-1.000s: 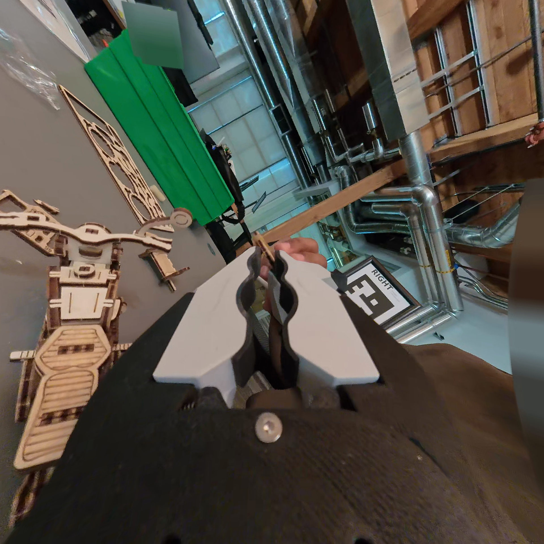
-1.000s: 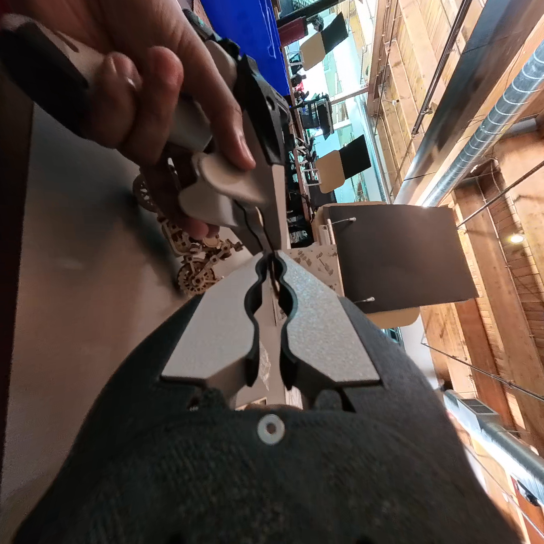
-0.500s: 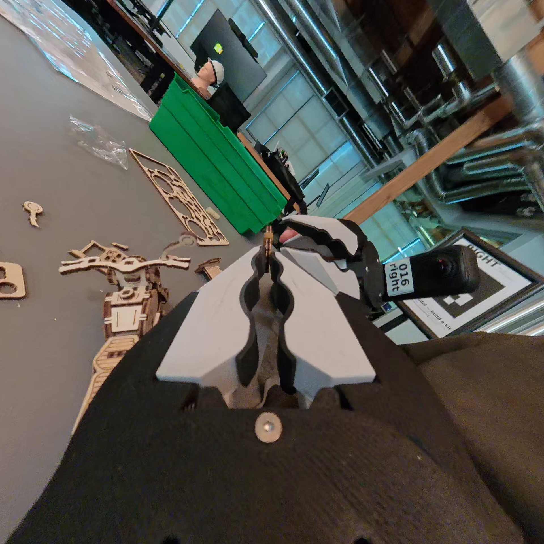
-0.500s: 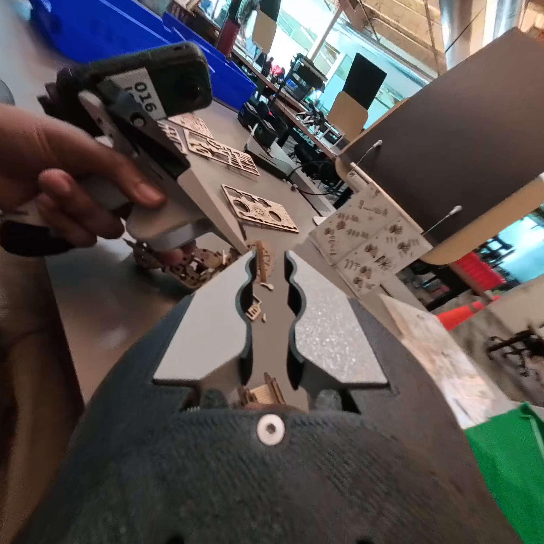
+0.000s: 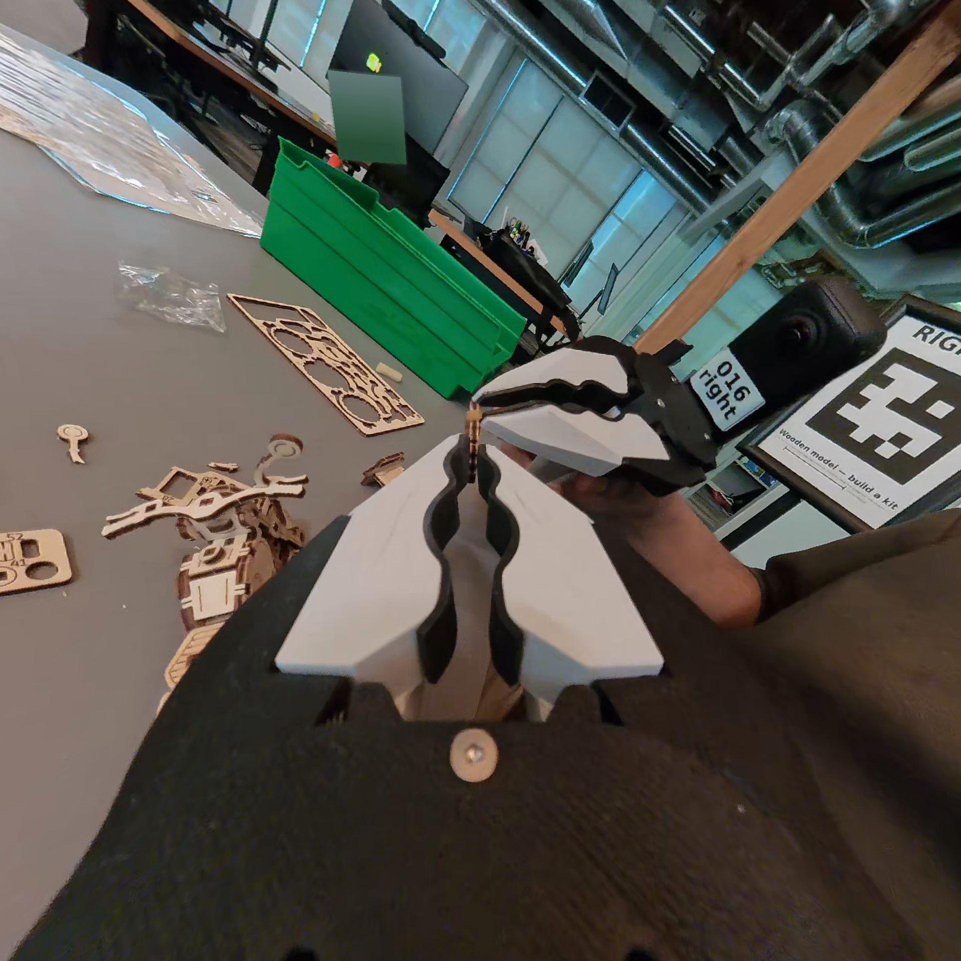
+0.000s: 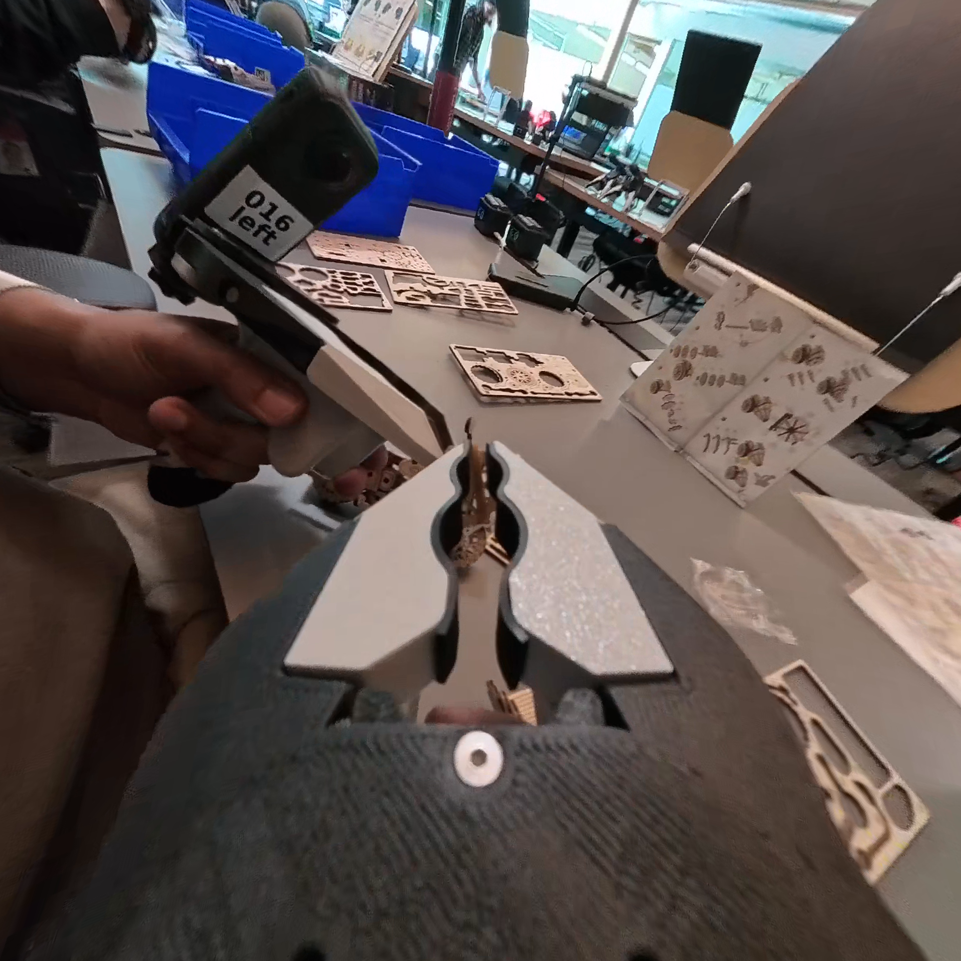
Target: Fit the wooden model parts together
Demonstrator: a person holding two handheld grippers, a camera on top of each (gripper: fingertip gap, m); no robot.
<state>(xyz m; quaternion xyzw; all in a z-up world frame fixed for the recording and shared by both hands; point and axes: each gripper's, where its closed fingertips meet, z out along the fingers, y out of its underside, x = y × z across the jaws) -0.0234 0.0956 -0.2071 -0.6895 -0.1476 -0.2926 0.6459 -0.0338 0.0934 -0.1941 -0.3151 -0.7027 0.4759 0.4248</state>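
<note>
- A white sticker (image 6: 258, 216) with dark print sits on the black camera (image 6: 312, 151) mounted above the left claw (image 6: 444, 442).
- A second sticker (image 5: 726, 391) sits under the right claw's (image 5: 476, 408) camera, just beyond the left claw.
- A framed sign (image 5: 884, 416) stands farther right of the left claw, bearing a square code and printed lines.
- A wooden plate (image 5: 31, 561) with engraved numbers lies on the tabletop (image 5: 156, 390), well left of the left claw.

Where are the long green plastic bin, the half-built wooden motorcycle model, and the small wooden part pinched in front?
Long green plastic bin (image 5: 385, 291), left wrist view, side wall.
Half-built wooden motorcycle model (image 5: 218, 535), left wrist view, body.
Small wooden part (image 5: 473, 431), left wrist view, upper edge.
</note>
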